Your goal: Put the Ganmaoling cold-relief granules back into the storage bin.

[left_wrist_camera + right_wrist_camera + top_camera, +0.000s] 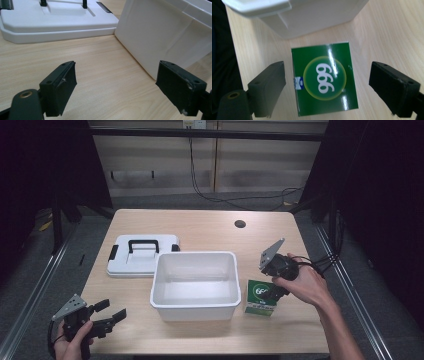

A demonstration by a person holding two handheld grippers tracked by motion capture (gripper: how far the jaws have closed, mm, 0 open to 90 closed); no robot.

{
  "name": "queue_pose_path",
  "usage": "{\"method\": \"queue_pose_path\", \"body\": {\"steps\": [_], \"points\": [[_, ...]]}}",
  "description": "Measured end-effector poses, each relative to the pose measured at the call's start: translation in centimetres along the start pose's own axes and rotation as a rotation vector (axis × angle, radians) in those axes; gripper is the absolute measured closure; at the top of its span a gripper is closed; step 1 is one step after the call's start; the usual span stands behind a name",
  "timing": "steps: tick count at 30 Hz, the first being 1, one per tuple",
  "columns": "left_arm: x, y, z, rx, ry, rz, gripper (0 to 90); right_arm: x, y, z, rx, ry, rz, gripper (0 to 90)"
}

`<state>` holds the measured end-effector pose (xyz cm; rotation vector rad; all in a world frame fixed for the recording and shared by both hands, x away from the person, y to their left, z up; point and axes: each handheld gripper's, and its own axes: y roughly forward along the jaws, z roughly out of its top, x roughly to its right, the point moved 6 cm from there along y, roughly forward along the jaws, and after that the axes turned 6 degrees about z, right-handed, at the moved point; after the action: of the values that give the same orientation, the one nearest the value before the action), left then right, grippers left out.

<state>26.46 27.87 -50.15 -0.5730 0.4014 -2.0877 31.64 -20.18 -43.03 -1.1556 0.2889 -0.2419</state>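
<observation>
On the wooden table (200, 227) there are three loose things: one white tub (194, 285), one white lid (141, 255) with a black handle, and one green box (260, 297) printed with "999" in a yellow-ringed circle. The tub stands near the middle of the table. The lid lies flat just beyond its left far corner. The green box lies flat on the table just to the right of the tub, near the front edge.

Two grippers are in use, one in each hand. The left gripper (111, 310) is held low at the table's front left corner, its jaws spread wide with nothing between them; its own view looks over bare wood toward the tub's wall and the lid. The right gripper (274, 292) hangs directly above the green box, jaws wide apart on either side of it and not touching it.
</observation>
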Motion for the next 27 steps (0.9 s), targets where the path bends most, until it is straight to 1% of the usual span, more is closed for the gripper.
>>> {"method": "queue_pose_path", "body": {"steps": [1, 2, 3, 4, 5, 7, 8, 9, 10, 11, 15, 18, 19, 20, 22, 23, 24, 26, 27], "points": [[0.0, 0.0, 0.0, -0.001, 0.001, 0.000, 16.0, 0.0, 0.3, -0.3, -0.034, -0.020, 0.016, 12.8], [0.0, 0.0, 0.0, -0.001, 0.002, 0.001, 16.0, 0.0, 0.3, -0.3, -0.034, -0.020, 0.016, 12.8], [0.1, 0.0, 0.0, -0.004, 0.005, 0.000, 16.0, 0.1, 0.4, -0.3, -0.049, -0.037, 0.003, 12.4], [0.1, 0.0, 0.0, -0.004, 0.005, 0.000, 16.0, 0.1, 0.4, -0.3, -0.049, -0.037, 0.003, 12.4], [0.1, 0.1, 0.0, -0.006, 0.004, -0.001, 16.0, 0.0, 0.7, -0.4, -0.078, -0.054, 0.022, 12.2], [0.1, 0.1, 0.0, -0.006, 0.004, -0.002, 16.0, -0.2, 1.0, -0.5, -0.112, -0.074, 0.031, 12.1], [0.1, 0.1, 0.0, -0.006, 0.003, -0.002, 16.0, -0.2, 1.0, -0.5, -0.112, -0.074, 0.031, 12.1], [0.1, 0.1, 0.0, -0.005, 0.003, -0.001, 16.0, -0.2, 1.3, -0.7, -0.139, -0.087, 0.041, 12.0], [0.1, 0.1, 0.0, -0.006, 0.004, -0.001, 16.0, -0.2, 1.3, -0.7, -0.139, -0.087, 0.041, 12.0], [0.1, 0.1, 0.0, -0.006, 0.004, -0.003, 16.0, -0.1, 1.5, -0.7, -0.150, -0.086, 0.032, 11.6], [0.1, 0.1, 0.0, -0.006, 0.003, -0.003, 16.0, 0.1, 1.7, -0.5, -0.157, -0.089, 0.050, 10.3], [0.1, 0.1, 0.0, -0.006, 0.005, -0.004, 16.0, 0.1, 1.9, -0.5, -0.162, -0.084, 0.046, 10.0], [0.1, 0.1, 0.0, -0.006, 0.006, -0.004, 16.0, 0.3, 2.1, -0.5, -0.167, -0.096, 0.057, 10.0], [0.1, 0.1, 0.0, -0.006, 0.006, -0.004, 16.0, 0.3, 2.1, -0.5, -0.167, -0.096, 0.057, 10.0], [0.1, 0.0, 0.0, 0.000, 0.009, -0.002, 16.0, 0.3, 2.3, -0.6, -0.177, -0.088, 0.063, 10.0], [0.1, 0.0, 0.1, 0.003, 0.003, -0.002, 16.0, 0.5, 2.4, -0.8, -0.187, -0.087, 0.073, 10.0], [0.1, 0.0, 0.0, 0.003, 0.003, -0.002, 16.0, 0.6, 2.5, -0.8, -0.188, -0.091, 0.073, 10.0], [0.0, 0.0, 0.0, 0.000, 0.008, -0.003, 16.0, 0.6, 2.7, -1.0, -0.197, -0.079, 0.079, 10.7], [0.0, 0.0, 0.0, 0.000, 0.008, -0.003, 16.0, 0.7, 2.9, -1.1, -0.201, -0.084, 0.081, 10.7]]}}
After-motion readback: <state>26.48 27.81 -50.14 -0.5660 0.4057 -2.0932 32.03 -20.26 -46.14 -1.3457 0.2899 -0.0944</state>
